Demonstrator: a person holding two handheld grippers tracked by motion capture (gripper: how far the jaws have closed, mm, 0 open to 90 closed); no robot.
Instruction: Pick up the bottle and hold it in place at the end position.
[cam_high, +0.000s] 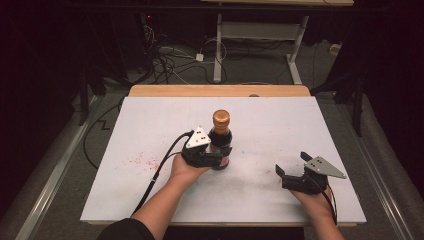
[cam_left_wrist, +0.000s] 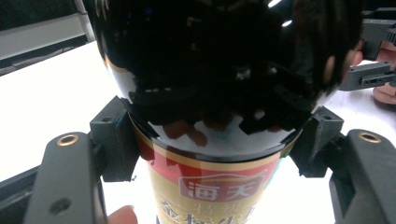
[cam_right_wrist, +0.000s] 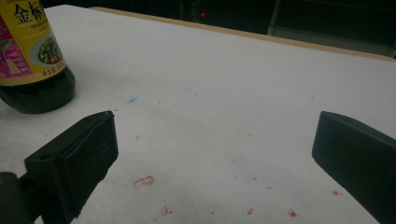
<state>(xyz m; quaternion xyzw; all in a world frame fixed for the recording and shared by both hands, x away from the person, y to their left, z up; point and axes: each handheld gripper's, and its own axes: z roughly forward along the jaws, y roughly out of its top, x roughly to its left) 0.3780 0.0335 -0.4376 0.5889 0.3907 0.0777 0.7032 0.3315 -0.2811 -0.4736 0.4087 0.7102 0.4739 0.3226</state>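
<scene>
Dark sauce bottle (cam_high: 220, 136) upright near middle of white desk (cam_high: 150, 120), copper-coloured cap (cam_high: 221, 118) on top, red-and-gold label visible in left gripper view, yellow label side in right gripper view. Clamped low on body by left gripper (cam_high: 216, 154), fingers (cam_left_wrist: 116, 140) pressed against both sides of glass, bottle base on desk surface. Grey three-cornered plate (cam_high: 198, 137) on top of left gripper, just left of bottle neck; black cable (cam_high: 162, 162) trailing down-left over desk toward near edge. Left hand (cam_high: 185, 170) wrapped round gripper from below, dark sleeve at bottom edge. Right gripper (cam_high: 290, 165) well apart from bottle, toward right near corner of desk, fingers (cam_right_wrist: 77, 161) spread wide with nothing between, only bare desk. Right hand (cam_high: 312, 200) behind it. Red specks (cam_high: 142, 161) on desk left of left hand, more red specks (cam_right_wrist: 252, 211) and small blue mark (cam_right_wrist: 133, 99) seen from right gripper view. Wooden edge (cam_high: 220, 90) along far side of desk. Beyond desk, dark floor with tangled cables (cam_high: 170, 57) and white legs of another table (cam_high: 218, 47).
</scene>
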